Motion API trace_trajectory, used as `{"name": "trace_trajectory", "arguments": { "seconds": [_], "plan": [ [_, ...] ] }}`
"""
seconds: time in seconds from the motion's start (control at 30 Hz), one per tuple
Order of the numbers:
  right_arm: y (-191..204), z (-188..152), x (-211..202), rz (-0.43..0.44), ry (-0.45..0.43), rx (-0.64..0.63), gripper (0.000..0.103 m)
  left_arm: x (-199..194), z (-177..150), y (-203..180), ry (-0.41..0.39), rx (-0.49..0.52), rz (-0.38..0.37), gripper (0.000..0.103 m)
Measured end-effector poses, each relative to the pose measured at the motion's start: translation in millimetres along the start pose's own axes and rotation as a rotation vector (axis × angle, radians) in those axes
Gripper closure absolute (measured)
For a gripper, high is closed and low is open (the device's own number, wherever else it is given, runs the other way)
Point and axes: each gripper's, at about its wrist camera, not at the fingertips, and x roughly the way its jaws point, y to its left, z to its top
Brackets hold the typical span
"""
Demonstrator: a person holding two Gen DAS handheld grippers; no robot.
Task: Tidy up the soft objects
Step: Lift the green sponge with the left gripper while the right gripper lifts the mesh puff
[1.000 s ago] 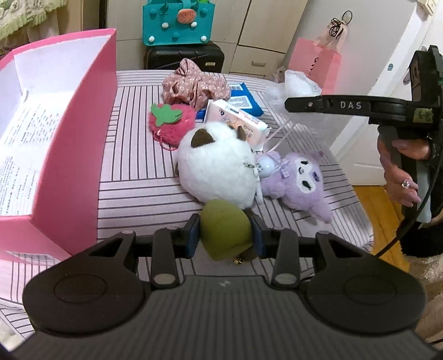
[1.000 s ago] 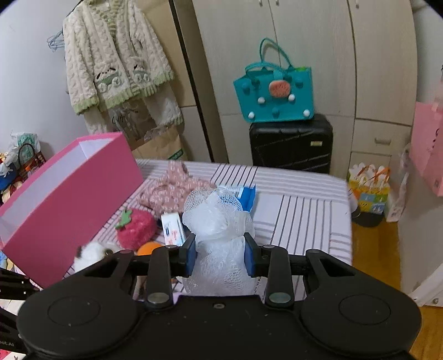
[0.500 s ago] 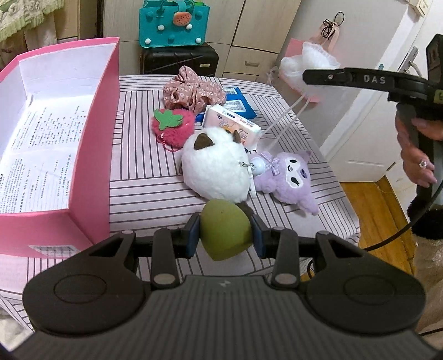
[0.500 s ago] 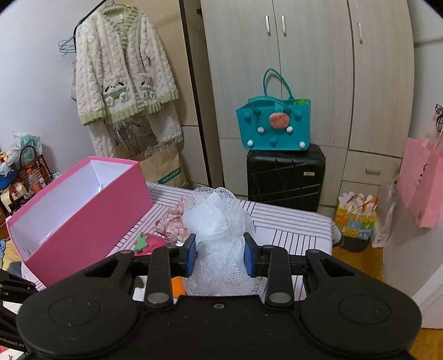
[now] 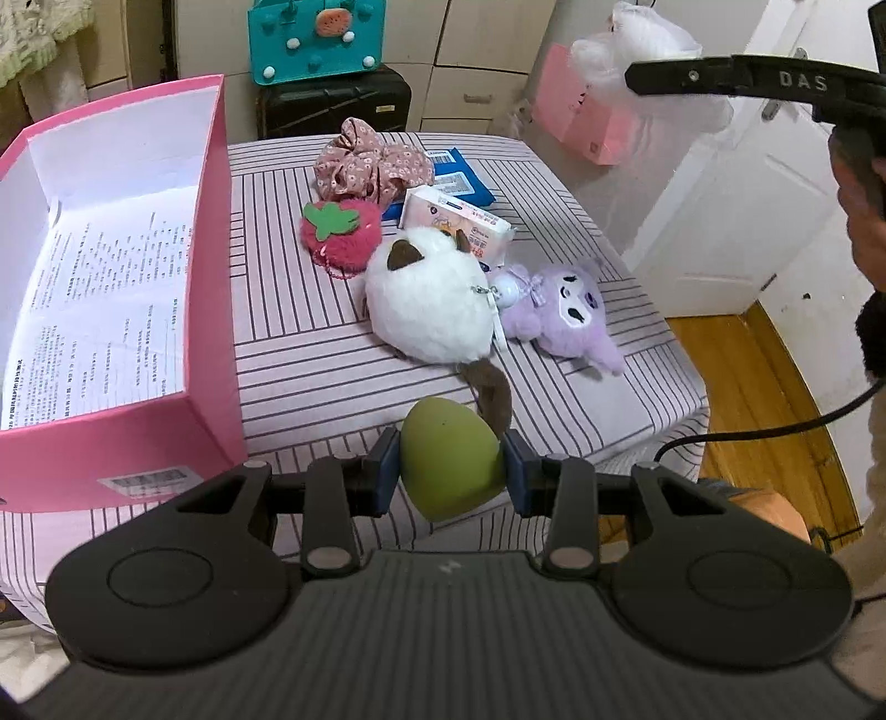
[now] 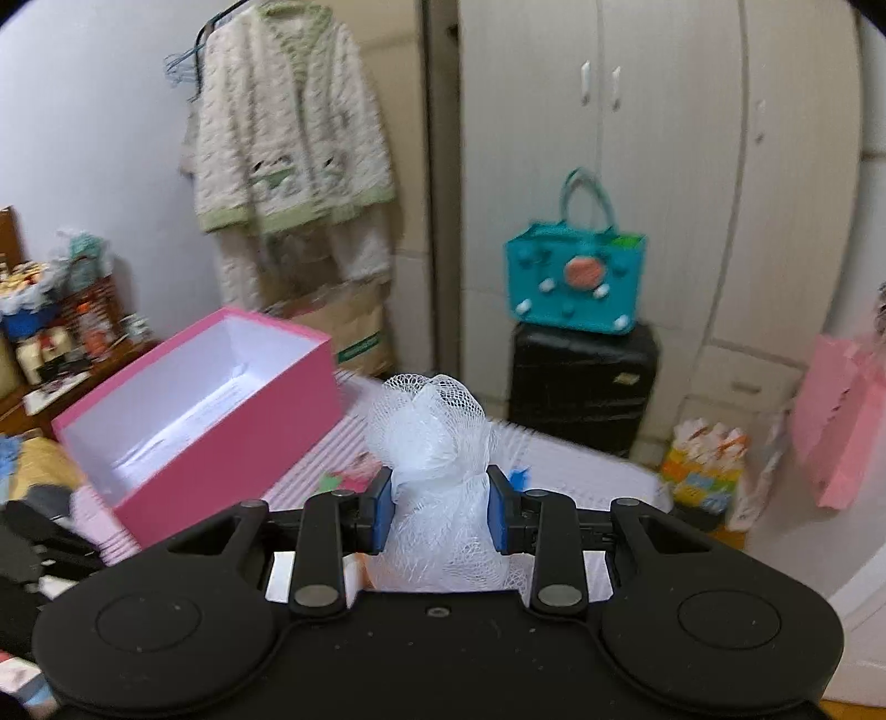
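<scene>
In the left wrist view, a green sponge (image 5: 449, 464) is pinched between the pads of the left tongs (image 5: 449, 471), held above the near edge of the striped desk (image 5: 310, 354). The open pink box (image 5: 210, 266) stands to the left on the desk, only a printed sheet being seen inside it. Left on the desk are a white plush (image 5: 429, 310), a purple plush (image 5: 565, 315) just beside it, a strawberry plush (image 5: 340, 235), a floral scrunchie (image 5: 371, 166) and a tissue pack (image 5: 457, 224). The right tongs (image 5: 637, 77) are seen high at the upper right, a white mesh pouf (image 5: 648, 50) being carried by them.

In the right wrist view, the right tongs (image 6: 440, 515) are pressed onto the mesh pouf (image 6: 437, 487), and the pink box (image 6: 210, 421) is seen below and to the left, its opening facing up.

The step in hand is judged to be the carry of both soft things toward the box. Next, each is to be brought over the opening, lowered and released, one after the other so that the tongs do not meet.

Compared with half a second ago, the left view has been raised and drawn back, so that more of the box floor and the plush's brown tail are shown; the right tongs have been lifted higher, and the right view is blurred by motion.
</scene>
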Motion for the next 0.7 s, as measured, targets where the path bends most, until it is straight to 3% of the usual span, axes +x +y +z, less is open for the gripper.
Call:
{"name": "trace_trajectory", "arguments": {
  "seconds": [0.4,0.53,0.7],
  "plan": [
    [50,-18,18,0.321,0.318,0.081,0.065,-39,-3,7,0.059,0.068,-0.013,0.065],
    [77,-18,18,0.418,0.364,0.071,0.064,-57,-6,13,0.059,0.078,-0.005,0.065],
    [111,-7,17,0.470,0.363,0.027,0.064,-79,-12,23,0.045,0.083,0.020,0.065]
  ]
}}
